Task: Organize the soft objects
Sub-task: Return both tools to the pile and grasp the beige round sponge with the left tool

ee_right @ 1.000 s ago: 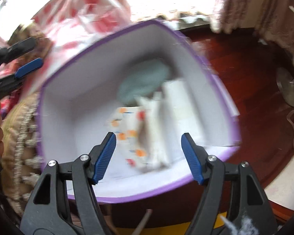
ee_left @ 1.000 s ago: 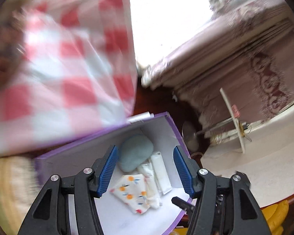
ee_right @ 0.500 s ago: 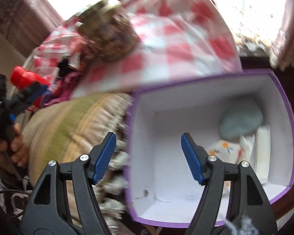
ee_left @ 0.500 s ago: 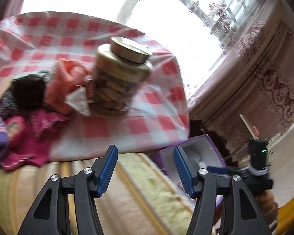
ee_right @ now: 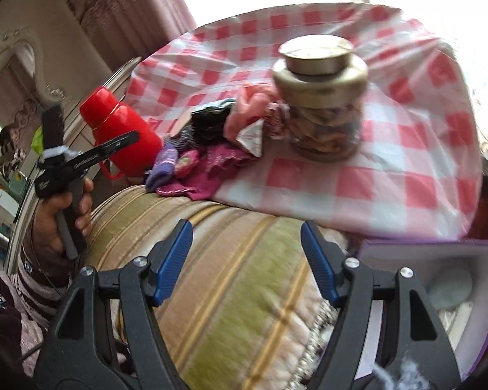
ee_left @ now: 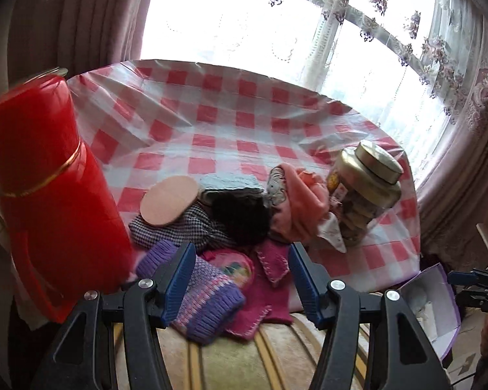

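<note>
Left wrist view showed the left gripper [ee_left: 240, 279] with its blue fingers [ee_left: 179, 279] spread apart and nothing between them, hanging over a heap of soft things [ee_left: 224, 227] at the near edge of the red-checked tablecloth [ee_left: 231, 113]: a purple knitted piece [ee_left: 198, 295], a magenta cloth [ee_left: 270, 279], a black bundle [ee_left: 240, 214], a checked fabric [ee_left: 179, 227] and a peach garment [ee_left: 299, 201]. A red flask [ee_left: 48, 188] stood to their left, a gold-lidded jar [ee_left: 364, 191] to their right. From the right wrist, the right gripper [ee_right: 245, 260] was likewise spread and empty above a striped cushion [ee_right: 231, 276], with the purple box [ee_right: 465, 279] at lower right holding a grey-green soft piece [ee_right: 449, 286].
</note>
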`<state>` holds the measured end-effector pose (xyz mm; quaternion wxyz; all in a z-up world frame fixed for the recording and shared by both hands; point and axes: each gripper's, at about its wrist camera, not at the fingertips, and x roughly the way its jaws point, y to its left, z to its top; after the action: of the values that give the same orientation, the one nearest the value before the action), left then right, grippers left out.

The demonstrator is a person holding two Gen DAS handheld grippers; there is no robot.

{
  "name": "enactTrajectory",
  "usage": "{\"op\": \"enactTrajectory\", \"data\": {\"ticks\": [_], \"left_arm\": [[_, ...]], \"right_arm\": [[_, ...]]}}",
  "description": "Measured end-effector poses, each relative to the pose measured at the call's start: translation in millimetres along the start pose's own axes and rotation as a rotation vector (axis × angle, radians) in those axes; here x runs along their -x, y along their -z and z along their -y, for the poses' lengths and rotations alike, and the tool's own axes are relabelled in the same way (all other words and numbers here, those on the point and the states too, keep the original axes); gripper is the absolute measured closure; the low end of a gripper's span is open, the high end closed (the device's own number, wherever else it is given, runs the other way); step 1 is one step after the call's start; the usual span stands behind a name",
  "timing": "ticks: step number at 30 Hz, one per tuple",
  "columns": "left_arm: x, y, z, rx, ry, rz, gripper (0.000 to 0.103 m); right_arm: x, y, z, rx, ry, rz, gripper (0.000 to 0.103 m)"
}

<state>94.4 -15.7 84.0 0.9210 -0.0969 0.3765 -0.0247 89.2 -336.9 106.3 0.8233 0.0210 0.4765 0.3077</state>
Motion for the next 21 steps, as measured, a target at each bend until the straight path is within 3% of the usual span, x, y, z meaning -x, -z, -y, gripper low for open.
{"op": "enactTrajectory", "data": {"ticks": [5, 7, 10, 12, 15, 17, 21], "left_arm": [[-47, -35, -5, -0.143, -0.133, -0.132, 0.043], [-77, -47, -13, -0.165, -0.163, -0.221, 0.04], [-106, -58, -22, -0.144, -0.217, -0.288, 0.036], [-123, -65, -22, -0.135, -0.205, -0.325, 0.022], [-137, -78, -20, -0.182, -0.31, -0.312, 0.015], [-154, -87, -25, -0.183, -0.323, -0.361, 0.015], [-180, -97, -48, -0.079, -0.328, -0.46, 0.014]], "right_arm": [[-34, -27, -31, 0.069, -0.037, -0.026, 0.031], [-46, -38, -39, 0.082, -0.045, -0.031, 0.031], [-62, -55, -42, 0.065, -0.051, -0.033, 0.031], [-73, -67, -43, 0.05, -0.051, -0.031, 0.031], [-87, -83, -45, 0.044, -0.052, -0.04, 0.031], [-95, -91, -47, 0.044, -0.057, -0.044, 0.031], [-108, -105, -48, 0.047, -0.081, -0.046, 0.03]]}}
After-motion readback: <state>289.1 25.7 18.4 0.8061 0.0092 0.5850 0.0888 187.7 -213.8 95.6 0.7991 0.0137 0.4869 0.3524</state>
